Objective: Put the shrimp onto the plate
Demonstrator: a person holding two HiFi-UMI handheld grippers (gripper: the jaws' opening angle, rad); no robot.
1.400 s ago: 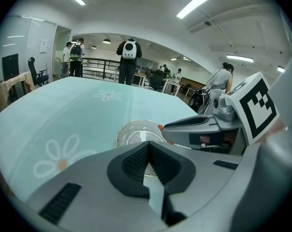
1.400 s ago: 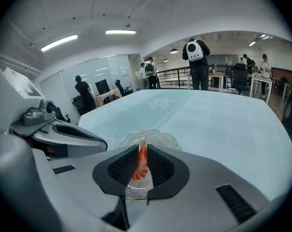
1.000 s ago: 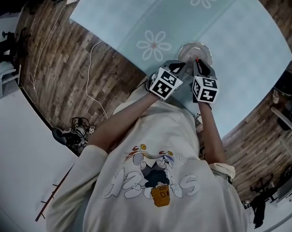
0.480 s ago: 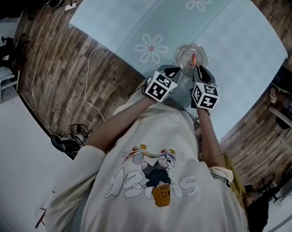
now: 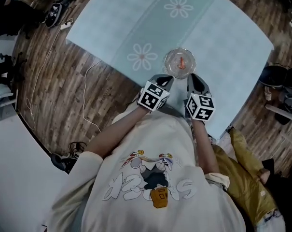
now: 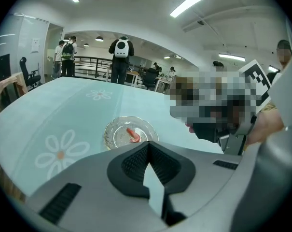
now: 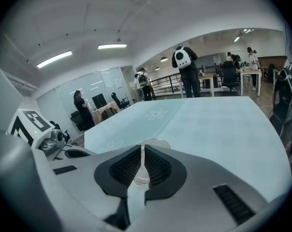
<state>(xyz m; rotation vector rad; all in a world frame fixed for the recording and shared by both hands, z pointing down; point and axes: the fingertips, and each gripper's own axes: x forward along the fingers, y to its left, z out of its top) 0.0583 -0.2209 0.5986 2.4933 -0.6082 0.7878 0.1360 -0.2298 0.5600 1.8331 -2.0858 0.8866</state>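
Since 1 s ago both my grippers have drawn back toward my chest. The shrimp (image 5: 181,62), then right at the tips of my R gripper (image 5: 196,82), now lies free in the plate (image 5: 168,67).

Nearest in the head view is my cream shirt (image 5: 150,144) w/ a cartoon print, both forearms reaching fwd from it. A mustard jacket (image 5: 244,178) lies just beside me on my right.

My L gripper (image 5: 163,81) and R gripper sit side by side over the table's near edge, marker cubes facing up, tips aimed at the plate but clear of it. In the L gripper view the L gripper (image 6: 146,146) has its ribbed pads meeting at the tips, nothing held. In the R gripper view the R gripper (image 7: 142,151) has its pads all but together, only a thin slit left, nothing in it.

Just past both sets of tips stands the plate (image 6: 109,129), clear glass w/ a scalloped rim. The shrimp (image 6: 133,135), small and orange-red, lies near its centre.

The plate stands on a pale teal table (image 5: 223,37). One white flower print (image 5: 142,57) is just to the plate's left, another (image 5: 178,6) farther out.

Around the table is wood-plank floor (image 5: 63,81) w/ a thin white cable (image 5: 89,76) trailing over it.

Beyond the table's far end, the L gripper view shows people (image 6: 120,57) standing in a lit office area.
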